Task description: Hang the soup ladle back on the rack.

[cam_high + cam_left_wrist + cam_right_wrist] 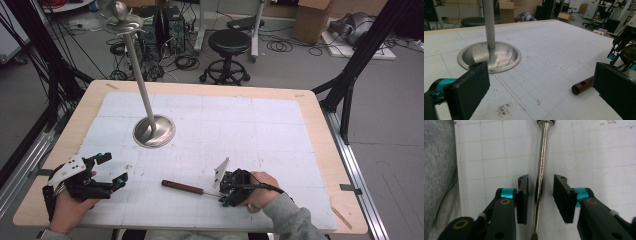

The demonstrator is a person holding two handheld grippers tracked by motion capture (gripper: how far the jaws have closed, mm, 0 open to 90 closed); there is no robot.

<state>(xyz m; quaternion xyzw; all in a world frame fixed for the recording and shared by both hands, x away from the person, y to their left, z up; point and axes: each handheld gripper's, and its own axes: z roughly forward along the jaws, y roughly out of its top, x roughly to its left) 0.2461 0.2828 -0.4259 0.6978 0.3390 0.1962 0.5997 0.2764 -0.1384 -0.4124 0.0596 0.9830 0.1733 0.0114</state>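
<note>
A tool with a brown wooden handle (182, 187) and a thin shiny metal shaft (542, 170) lies flat on the white gridded mat near the front edge. My right gripper (224, 194) straddles the shaft. In the right gripper view the jaws (540, 195) stand a little apart on either side of it, with a narrow gap at each pad. My left gripper (114, 169) rests wide open at the front left, nothing between its pads (471, 87). The handle's end (582, 85) lies off to its right.
A metal stand with a round dished base (154, 131) and a tall leaning pole (137, 70) occupies the mat's left middle. The mat (250, 125) covers a wooden table. A black stool (229, 45) and cables sit on the floor beyond.
</note>
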